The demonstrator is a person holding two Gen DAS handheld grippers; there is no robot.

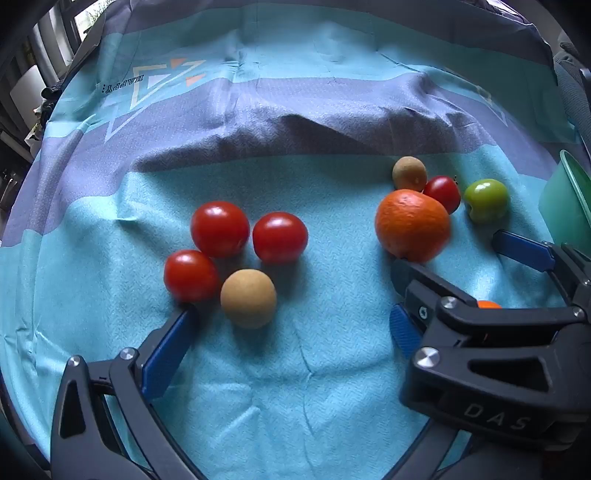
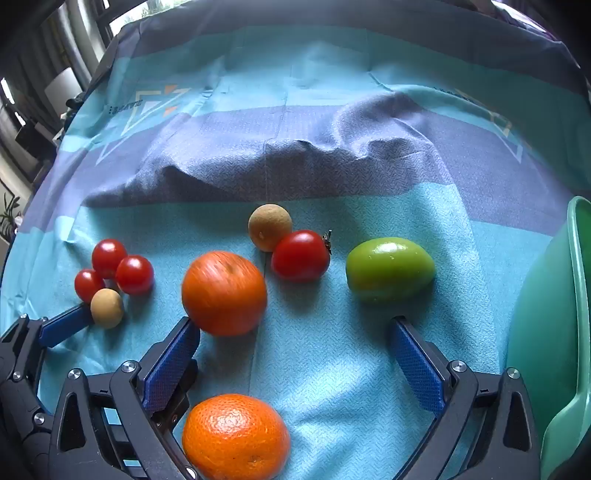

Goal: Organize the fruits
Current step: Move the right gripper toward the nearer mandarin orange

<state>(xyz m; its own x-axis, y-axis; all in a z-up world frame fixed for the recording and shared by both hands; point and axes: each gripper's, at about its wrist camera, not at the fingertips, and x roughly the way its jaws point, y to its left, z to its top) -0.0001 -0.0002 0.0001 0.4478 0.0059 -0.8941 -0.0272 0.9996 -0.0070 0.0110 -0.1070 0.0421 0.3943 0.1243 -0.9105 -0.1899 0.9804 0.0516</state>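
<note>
- I seem to be in a home, at a worktop draped with a soft, creased cloth [image 1: 295,369] in turquoise and grey-blue bands, printed with triangles and the word "HAPPY" at the upper left of the frame.
- Loose household fruit lies on it: cherry tomatoes [image 1: 219,229], an orange [image 1: 412,225], a green fruit [image 2: 389,267].
- A green plastic basin [image 2: 546,332] stands at the right edge.
- At the upper left, a window [image 2: 129,16] lets in daylight, with a houseplant [image 2: 9,214] at the left edge.
</note>
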